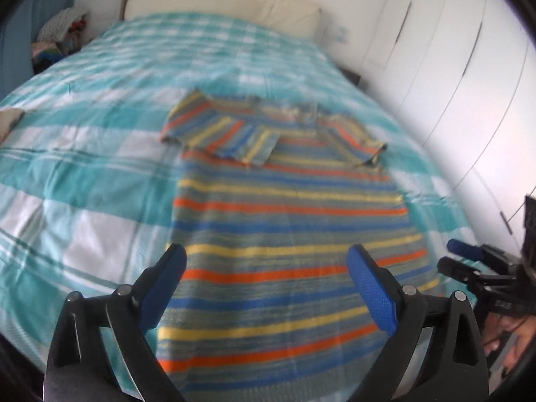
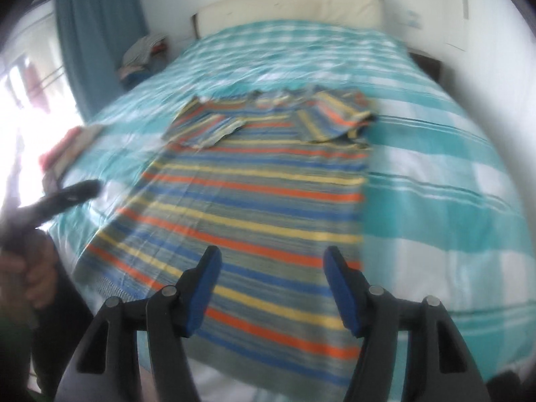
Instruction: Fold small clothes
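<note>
A small striped shirt (image 1: 288,221) in blue, orange, yellow and grey lies flat on the bed, hem nearest me, both sleeves folded in over the chest at the far end. It also shows in the right wrist view (image 2: 254,207). My left gripper (image 1: 268,258) is open and empty above the hem's left part. My right gripper (image 2: 271,258) is open and empty above the hem's right part. The right gripper also shows at the right edge of the left wrist view (image 1: 465,258); the left gripper shows blurred at the left of the right wrist view (image 2: 67,194).
The bed has a teal and white checked cover (image 1: 83,174) and a cream headboard (image 1: 221,3). White wardrobe doors (image 1: 452,50) stand on the right. A heap of clothes (image 1: 60,37) lies at the far left, folded items (image 2: 67,147) on the bed's left edge.
</note>
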The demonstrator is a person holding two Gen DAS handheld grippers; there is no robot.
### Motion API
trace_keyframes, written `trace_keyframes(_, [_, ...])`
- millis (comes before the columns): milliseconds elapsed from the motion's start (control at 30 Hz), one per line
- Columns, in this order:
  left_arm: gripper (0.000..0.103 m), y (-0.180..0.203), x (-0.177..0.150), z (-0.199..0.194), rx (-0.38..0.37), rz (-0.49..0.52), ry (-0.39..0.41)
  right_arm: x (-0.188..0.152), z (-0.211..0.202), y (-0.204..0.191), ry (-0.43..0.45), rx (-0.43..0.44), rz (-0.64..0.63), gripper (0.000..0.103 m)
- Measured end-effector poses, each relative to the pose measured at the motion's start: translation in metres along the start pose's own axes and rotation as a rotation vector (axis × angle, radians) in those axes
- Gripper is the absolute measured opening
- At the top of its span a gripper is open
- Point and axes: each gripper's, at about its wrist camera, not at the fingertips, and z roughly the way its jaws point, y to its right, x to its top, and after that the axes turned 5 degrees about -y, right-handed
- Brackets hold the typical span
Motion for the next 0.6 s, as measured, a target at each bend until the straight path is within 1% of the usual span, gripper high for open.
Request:
trace_keyframes(67, [0.097,-0.002,-0.008,0.022,0.04,0.005,-0.055,-0.001,0.019,-0.008,-0.036,-0.013,-0.038,0.063])
trace_keyframes(133, [0.097,-0.003,-0.021,0.038,0.065,0.0,-0.111,-0.01,0.036,-0.014,-0.074,-0.037,-0.073,0.063])
trace_keyframes(200, [0.097,-0.006,-0.034,0.049,0.073,-0.019,-0.176,-0.022,0.053,-0.013,-0.13,-0.059,-0.089,0.063])
trace_keyframes(233, [0.097,-0.004,-0.04,0.049,0.085,-0.003,-0.167,-0.028,0.06,-0.01,-0.162,-0.06,-0.09,0.063])
trace_keyframes(267, [0.097,0.001,-0.043,0.046,0.107,0.029,-0.151,-0.036,0.065,-0.008,-0.18,-0.065,-0.089,0.065])
trace_keyframes(300, [0.099,0.006,-0.046,0.044,0.122,0.052,-0.157,-0.042,0.065,-0.007,-0.173,-0.069,-0.087,0.07])
trace_keyframes(367, [0.101,0.011,-0.048,0.046,0.131,0.076,-0.175,-0.049,0.062,-0.006,-0.162,-0.079,-0.085,0.074])
trace_keyframes(433, [0.101,0.012,-0.048,0.047,0.141,0.083,-0.182,-0.054,0.06,-0.004,-0.167,-0.086,-0.079,0.077])
trace_keyframes(533, [0.101,0.013,-0.051,0.045,0.154,0.103,-0.216,-0.063,0.053,-0.002,-0.19,-0.093,-0.085,0.08])
trace_keyframes(600, [0.101,0.014,-0.053,0.044,0.166,0.128,-0.253,-0.07,0.048,0.0,-0.224,-0.102,-0.106,0.082])
